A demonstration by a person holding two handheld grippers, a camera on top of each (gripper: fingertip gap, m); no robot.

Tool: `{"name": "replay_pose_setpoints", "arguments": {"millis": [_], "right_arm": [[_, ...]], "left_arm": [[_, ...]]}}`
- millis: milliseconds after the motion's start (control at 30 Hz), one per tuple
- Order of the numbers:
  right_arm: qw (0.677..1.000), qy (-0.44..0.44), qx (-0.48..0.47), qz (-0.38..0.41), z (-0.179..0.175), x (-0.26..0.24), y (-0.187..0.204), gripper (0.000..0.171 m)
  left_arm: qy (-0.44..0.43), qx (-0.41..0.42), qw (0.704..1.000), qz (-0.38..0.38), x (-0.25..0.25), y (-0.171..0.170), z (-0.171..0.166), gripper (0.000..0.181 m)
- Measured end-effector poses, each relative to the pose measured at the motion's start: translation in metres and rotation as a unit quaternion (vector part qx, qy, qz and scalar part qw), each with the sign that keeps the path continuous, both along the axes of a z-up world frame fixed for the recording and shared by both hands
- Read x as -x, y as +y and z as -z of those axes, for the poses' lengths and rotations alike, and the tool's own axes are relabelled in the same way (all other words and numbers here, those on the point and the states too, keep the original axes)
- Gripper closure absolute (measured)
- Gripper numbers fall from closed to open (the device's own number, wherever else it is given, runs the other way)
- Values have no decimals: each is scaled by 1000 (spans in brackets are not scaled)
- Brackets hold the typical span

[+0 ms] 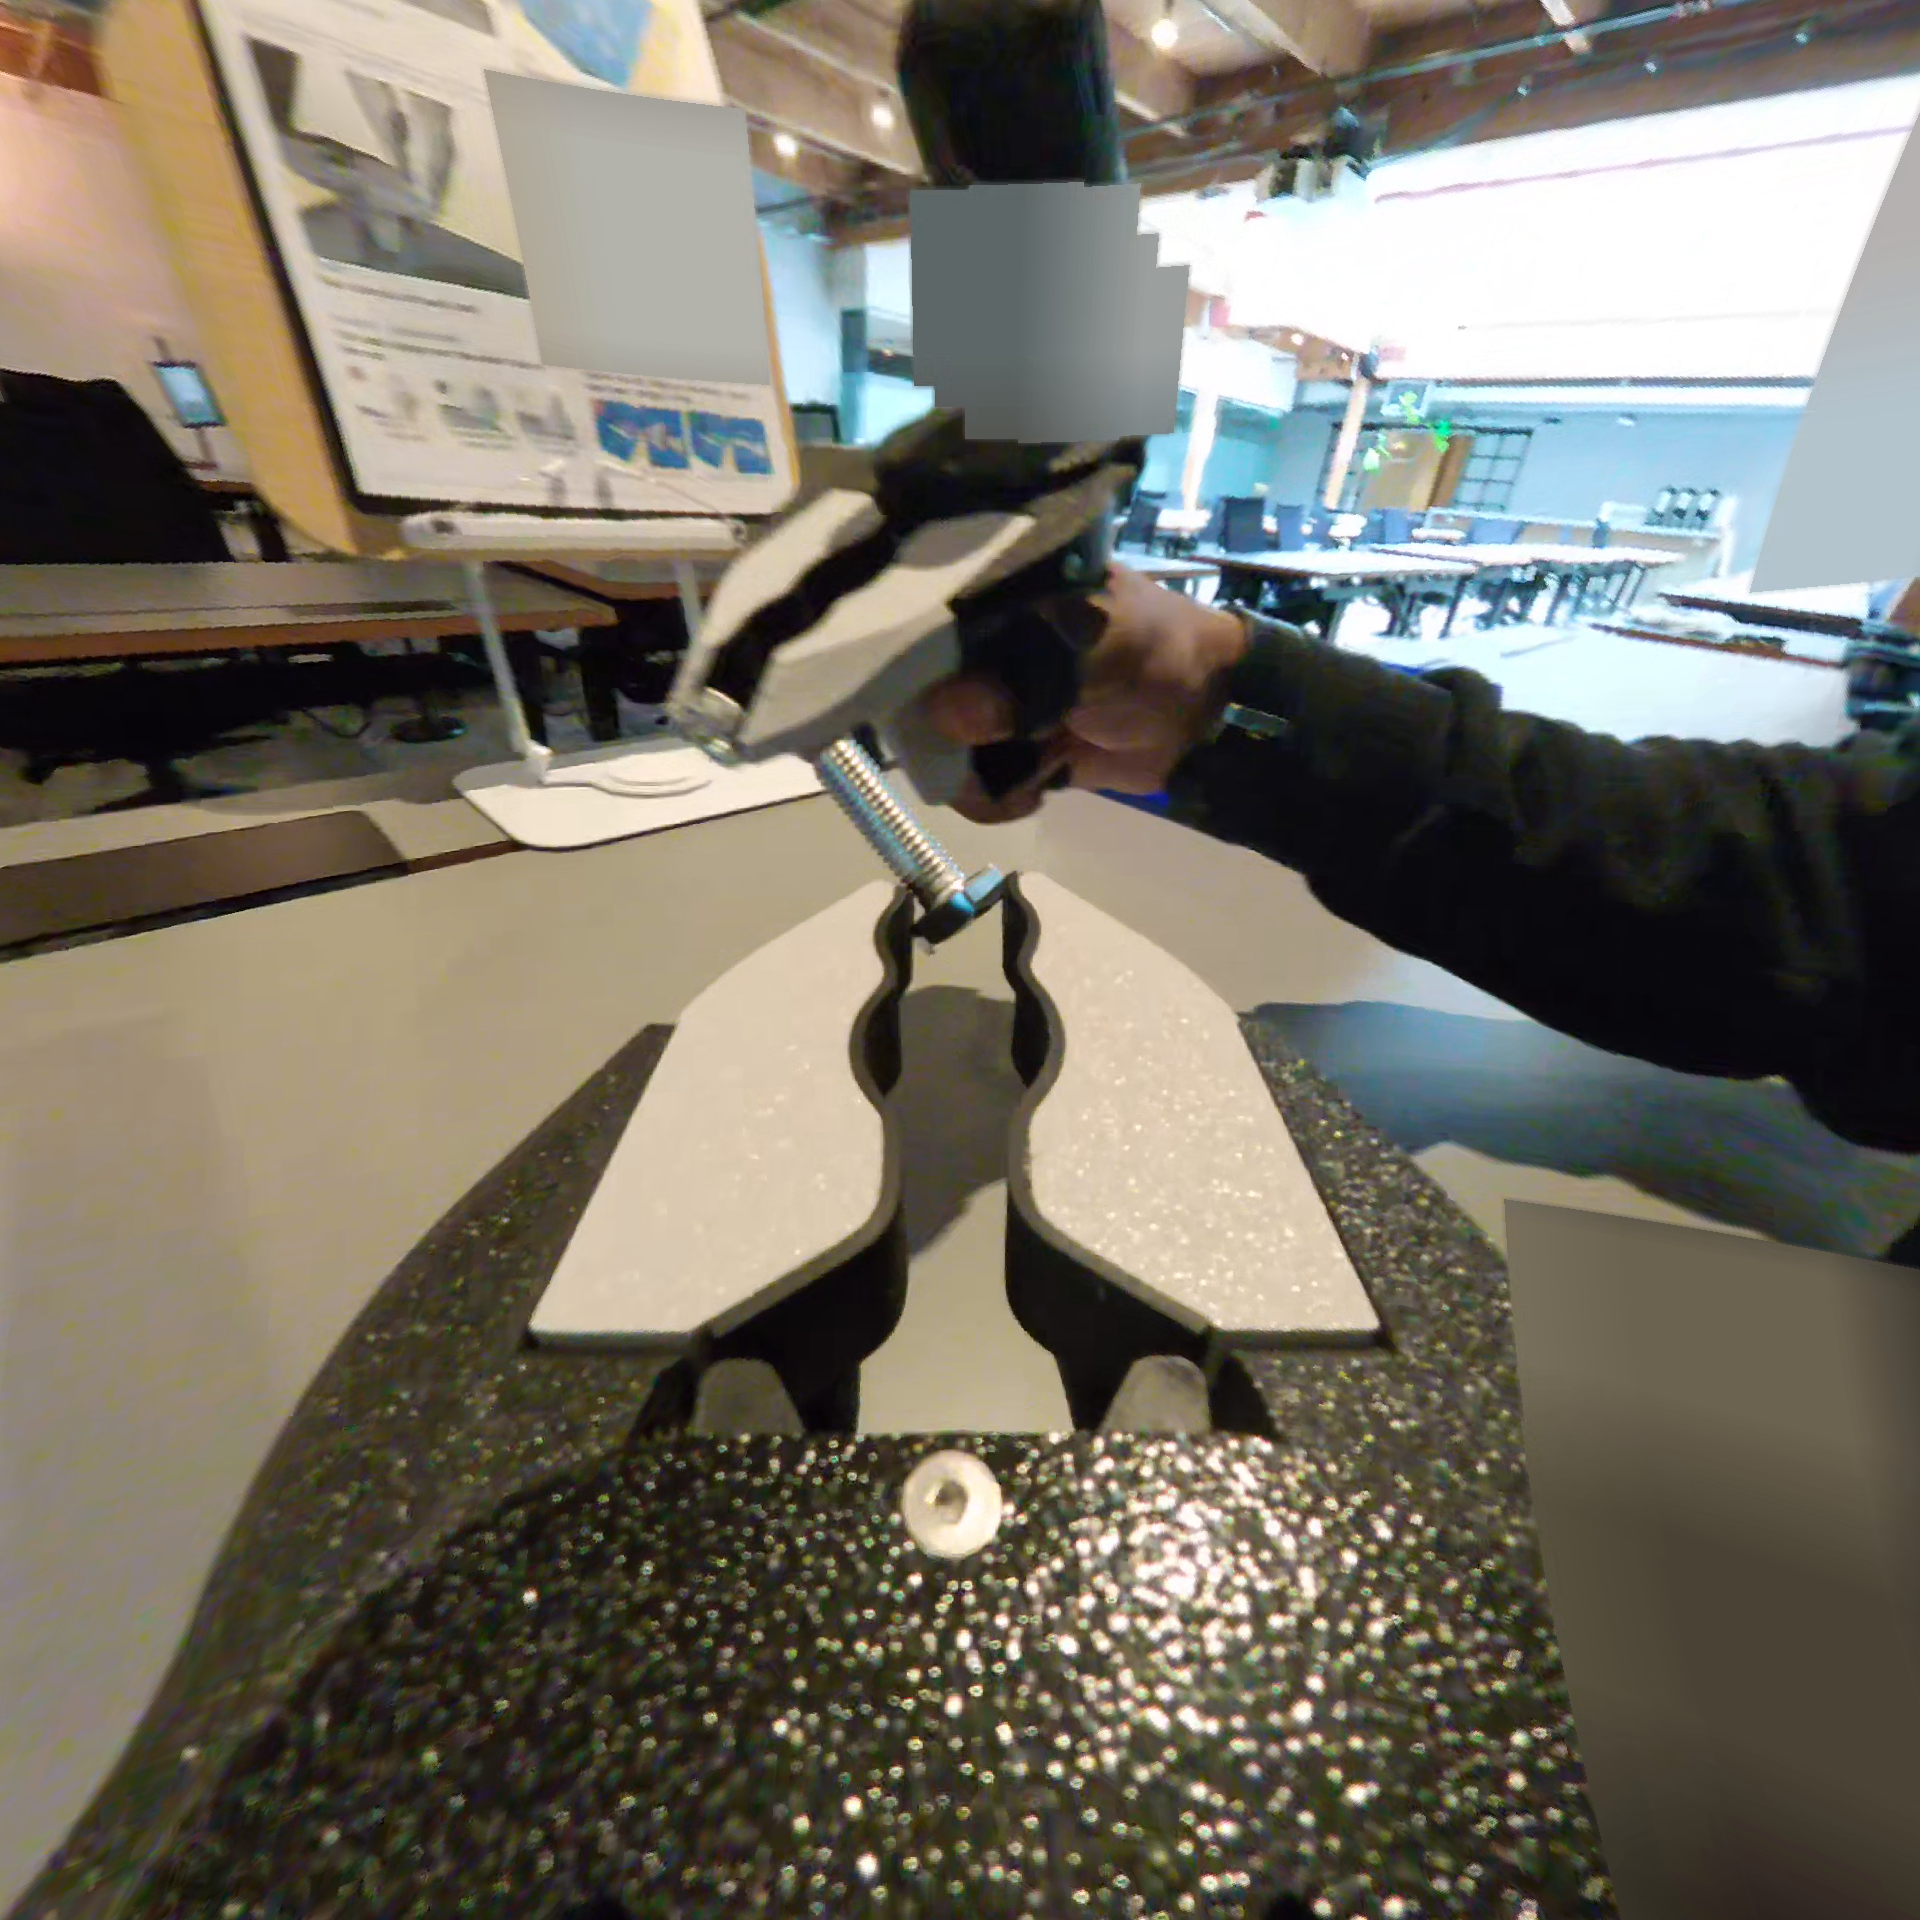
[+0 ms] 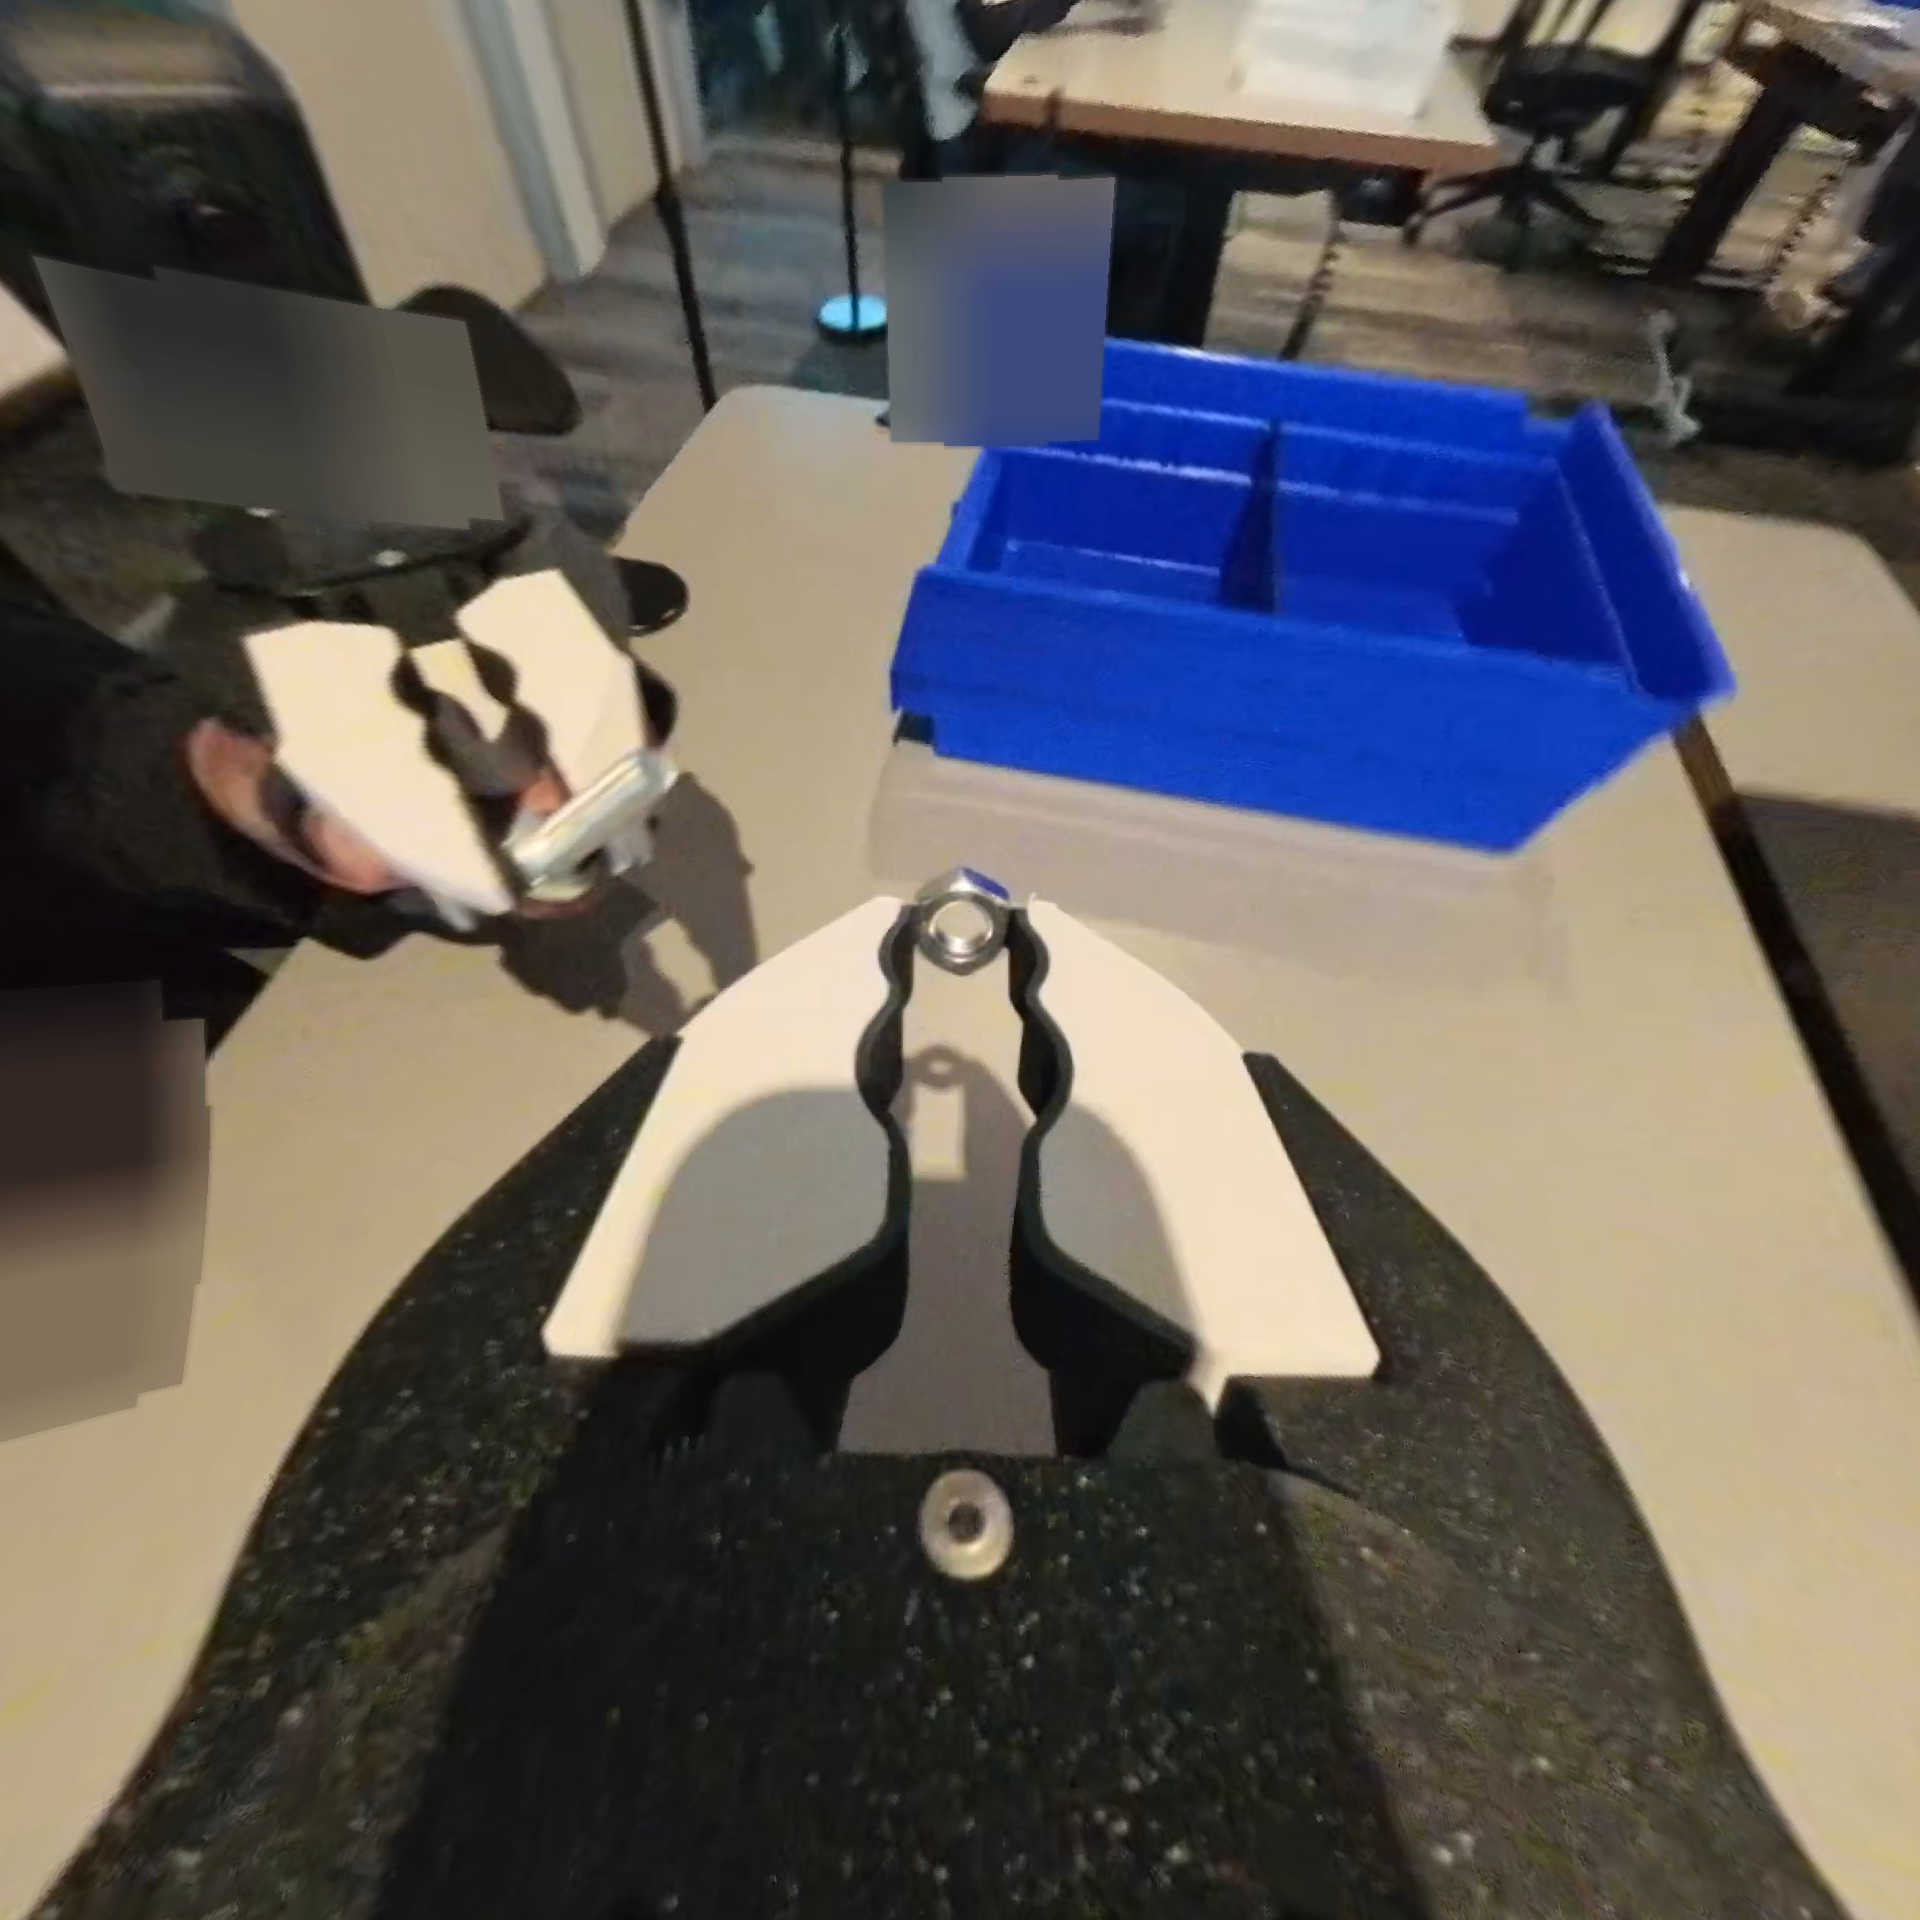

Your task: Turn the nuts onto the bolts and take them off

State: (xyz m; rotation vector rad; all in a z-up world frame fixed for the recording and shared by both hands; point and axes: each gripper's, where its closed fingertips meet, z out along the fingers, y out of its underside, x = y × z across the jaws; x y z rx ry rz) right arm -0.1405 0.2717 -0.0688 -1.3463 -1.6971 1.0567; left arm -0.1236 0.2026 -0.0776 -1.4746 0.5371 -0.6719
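Observation:
My left gripper is shut on the hex head of a silver bolt. The threaded shaft points up and away to the left. My right gripper is shut on a silver hex nut held at its fingertips. In the left wrist view the right gripper holds the nut just left of the bolt's free end, a small gap apart. In the right wrist view the left gripper with the bolt is at the left, apart from the nut.
A blue bin with a divider stands on the grey table beyond the right gripper. A poster board on a white stand is at the table's far edge. Desks and office chairs are behind. The left gripper's tips are roughly 7 cm from the right gripper's.

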Motion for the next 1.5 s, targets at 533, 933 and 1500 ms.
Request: {"name": "replay_pose_setpoints", "arguments": {"millis": [533,933,1500], "right_arm": [[979,12,73,191,67,-185,18,154],[979,8,85,186,85,-194,24,154],[981,47,98,163,82,-196,22,154]], "left_arm": [[115,-49,973,195,-148,134,23,165],[231,-59,925,294,-151,100,71,165],[260,-56,904,334,-160,86,89,165]]}}
